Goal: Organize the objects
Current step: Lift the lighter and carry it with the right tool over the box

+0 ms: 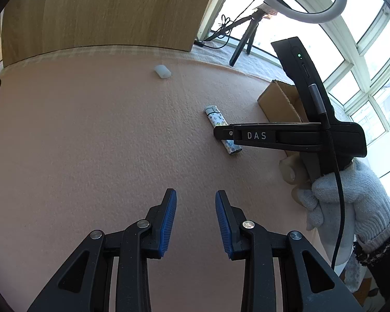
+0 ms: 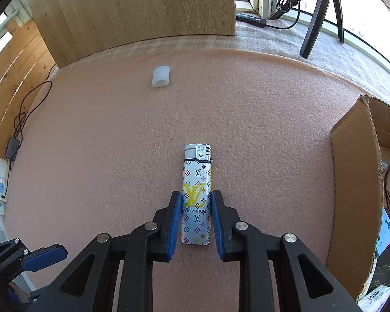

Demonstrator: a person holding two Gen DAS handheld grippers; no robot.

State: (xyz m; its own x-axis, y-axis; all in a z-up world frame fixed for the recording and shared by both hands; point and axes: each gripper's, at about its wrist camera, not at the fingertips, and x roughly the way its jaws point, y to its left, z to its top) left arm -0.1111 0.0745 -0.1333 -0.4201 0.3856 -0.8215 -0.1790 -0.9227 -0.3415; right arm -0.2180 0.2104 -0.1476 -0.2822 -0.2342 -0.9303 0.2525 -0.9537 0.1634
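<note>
The right gripper (image 2: pixel 196 209) has its jaws around the lighter (image 2: pixel 197 195) lying flat on the pink bench (image 2: pixel 104 143), maybe just touching, so squeeze evenly; the left gripper (image 1: pixel 195 221) waits open, holding nothing.

Lighter (image 2: pixel 197 197): white body, multicolour monogram pattern, yellow logo, silver cap. Gripper pads (image 2: pixel 174 223): blue, ribbed; arms black. Mat (image 2: pixel 104 135): pink. Cap (image 2: pixel 160 76) at 11 o'clock: translucent white. Cardboard box (image 2: pixel 351 195): brown.

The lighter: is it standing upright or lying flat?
Lying flat: the lighter rests lengthwise on the pink mat, printed side facing up.
</note>
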